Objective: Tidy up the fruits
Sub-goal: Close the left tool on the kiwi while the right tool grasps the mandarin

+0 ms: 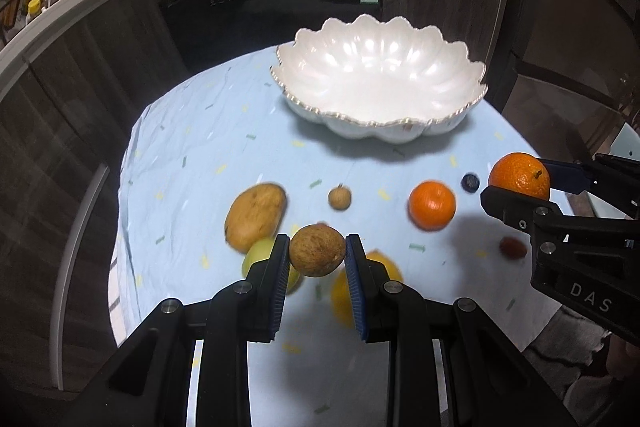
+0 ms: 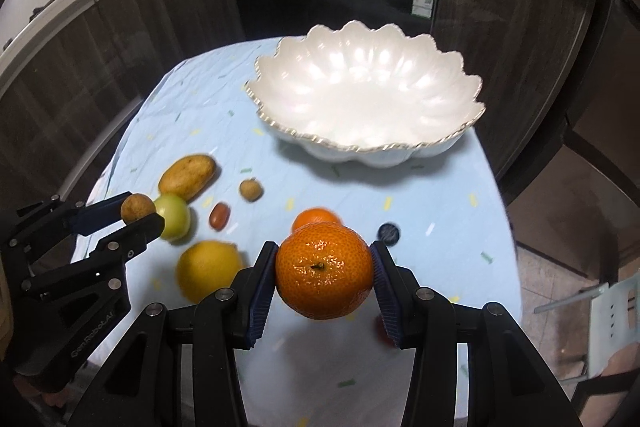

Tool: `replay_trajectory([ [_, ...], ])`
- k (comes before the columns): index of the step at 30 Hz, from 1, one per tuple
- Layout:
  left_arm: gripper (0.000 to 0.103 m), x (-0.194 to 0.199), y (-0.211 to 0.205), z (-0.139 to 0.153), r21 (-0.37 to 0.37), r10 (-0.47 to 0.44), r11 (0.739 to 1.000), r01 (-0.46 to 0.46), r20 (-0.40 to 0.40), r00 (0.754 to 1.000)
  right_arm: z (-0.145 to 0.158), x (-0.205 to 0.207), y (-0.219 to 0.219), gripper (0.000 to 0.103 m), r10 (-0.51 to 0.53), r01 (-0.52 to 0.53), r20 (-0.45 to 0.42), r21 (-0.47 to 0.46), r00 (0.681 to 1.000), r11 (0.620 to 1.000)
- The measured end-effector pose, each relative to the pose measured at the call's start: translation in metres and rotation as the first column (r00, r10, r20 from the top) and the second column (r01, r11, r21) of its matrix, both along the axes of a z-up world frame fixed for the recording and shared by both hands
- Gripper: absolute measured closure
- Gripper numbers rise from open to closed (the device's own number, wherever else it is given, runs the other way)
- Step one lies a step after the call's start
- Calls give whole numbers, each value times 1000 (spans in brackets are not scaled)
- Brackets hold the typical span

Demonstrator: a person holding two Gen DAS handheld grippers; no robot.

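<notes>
Both grippers hang above the table [image 1: 192,131], each clenched on one fruit. The left gripper [image 1: 318,257] grasps a brown longan [image 1: 317,250], both blue pads pressed on its sides. The right gripper [image 2: 324,273] grasps a tangerine [image 2: 324,270] the same way, its stem facing the camera.

Counting the fruit:
- Two tangerines: the held one, and a second tangerine [image 1: 432,205] lying on the cloth right of the middle.
- Two longans: the held one, and a smaller-looking second longan [image 1: 339,197] resting on the cloth about mid-table.
- One mango [image 1: 255,217], yellow-brown, lying at the left.
- One green apple [image 2: 173,217], just nearer than the mango and touching or almost touching it.
- One lemon [image 2: 208,269], yellow and blurred, near the front edge.
- Two red dates: one red date [image 2: 220,215] between the apple and the resting tangerine, and another red date [image 1: 512,247] at the right near side, partly hidden behind the right gripper.
- One blueberry [image 1: 470,182], just right of the resting tangerine.

One white scalloped bowl [image 1: 380,79] with a gilt rim stands at the far side of the table, well apart from the loose fruit, with nothing inside it
</notes>
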State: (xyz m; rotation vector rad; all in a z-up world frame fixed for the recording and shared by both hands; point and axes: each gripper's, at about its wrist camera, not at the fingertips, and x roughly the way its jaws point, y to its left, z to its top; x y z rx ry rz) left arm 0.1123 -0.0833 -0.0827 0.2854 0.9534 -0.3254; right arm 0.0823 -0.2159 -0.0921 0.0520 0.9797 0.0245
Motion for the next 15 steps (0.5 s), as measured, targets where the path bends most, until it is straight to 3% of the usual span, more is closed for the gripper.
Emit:
replay_trajectory([
  [15, 75, 56, -39, 21, -50, -25, 998, 27, 37, 999, 24, 48, -47, 56, -71, 72, 72, -15, 995, 997],
])
